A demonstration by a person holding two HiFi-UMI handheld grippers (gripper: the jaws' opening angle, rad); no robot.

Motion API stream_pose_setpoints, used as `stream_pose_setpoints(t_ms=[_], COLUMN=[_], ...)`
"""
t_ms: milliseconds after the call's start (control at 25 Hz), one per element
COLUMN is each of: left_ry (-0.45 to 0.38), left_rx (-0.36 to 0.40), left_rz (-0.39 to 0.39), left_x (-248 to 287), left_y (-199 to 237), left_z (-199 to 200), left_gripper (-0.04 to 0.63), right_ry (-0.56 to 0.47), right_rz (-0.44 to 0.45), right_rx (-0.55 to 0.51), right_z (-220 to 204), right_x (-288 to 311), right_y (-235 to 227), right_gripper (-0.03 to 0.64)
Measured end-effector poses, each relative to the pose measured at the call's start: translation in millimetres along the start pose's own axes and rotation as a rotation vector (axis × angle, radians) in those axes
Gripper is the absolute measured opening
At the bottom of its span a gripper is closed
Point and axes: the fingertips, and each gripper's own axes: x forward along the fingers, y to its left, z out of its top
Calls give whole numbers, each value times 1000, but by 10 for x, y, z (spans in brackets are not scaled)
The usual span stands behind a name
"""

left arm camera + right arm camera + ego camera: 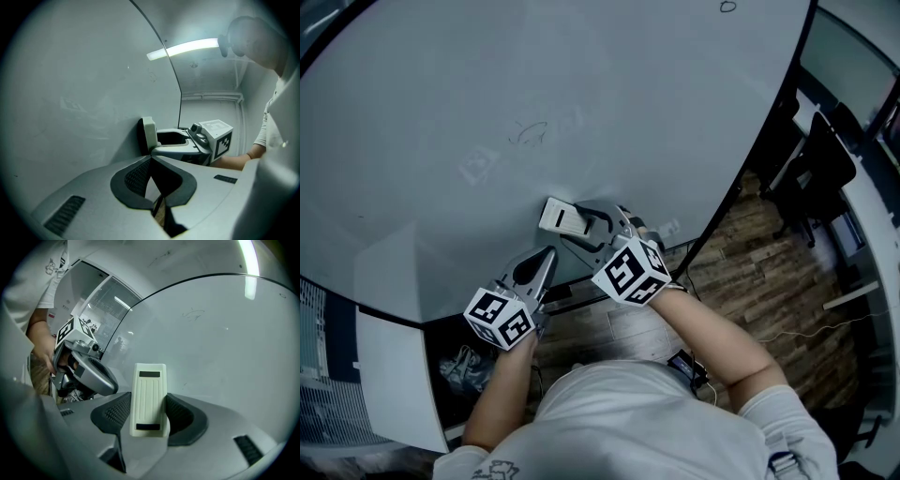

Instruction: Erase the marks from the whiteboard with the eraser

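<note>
The whiteboard (pixel 628 94) fills most of the head view. It carries a faint scribble (pixel 529 134), a pale smudge (pixel 478 167) and a small loop (pixel 727 7) near the top. My right gripper (pixel 586 225) is shut on the white ribbed eraser (pixel 559 217), which lies against the board's lower part, below the scribble. The right gripper view shows the eraser (pixel 149 380) clamped between the pads of my right gripper (pixel 148 414), with the scribble (pixel 193 313) farther up the board. My left gripper (pixel 547 255) hangs just below the eraser, shut and holding nothing. Its tips (pixel 151 159) meet.
The board's dark curved edge (pixel 769 141) runs down the right. Beyond it are a black office chair (pixel 816 169), a white desk edge (pixel 874 220) and a wooden floor (pixel 769 281) with cables. Dark clutter (pixel 464 370) sits under the board at lower left.
</note>
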Motion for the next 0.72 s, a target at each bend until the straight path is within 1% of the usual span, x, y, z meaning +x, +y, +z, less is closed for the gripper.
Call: stream_pose_setpoints(t_ms=[200, 320, 560, 720], left_ry=[0, -4, -8, -10], left_rx=[8, 11, 14, 14], left_rz=[-14, -19, -32, -34], left_x=[32, 55, 82, 74], left_y=[-68, -96, -154, -166], left_z=[2, 19, 36, 41], left_gripper=[6, 6, 6, 6], right_ry=[-31, -49, -91, -103], right_rz=[-58, -111, -226, -264], right_rx=[-24, -40, -38, -41], right_z=[190, 289, 536, 619], right_x=[-192, -367, -722, -816], right_y=[-298, -539, -1029, -1142], right_gripper=[241, 241, 241, 241])
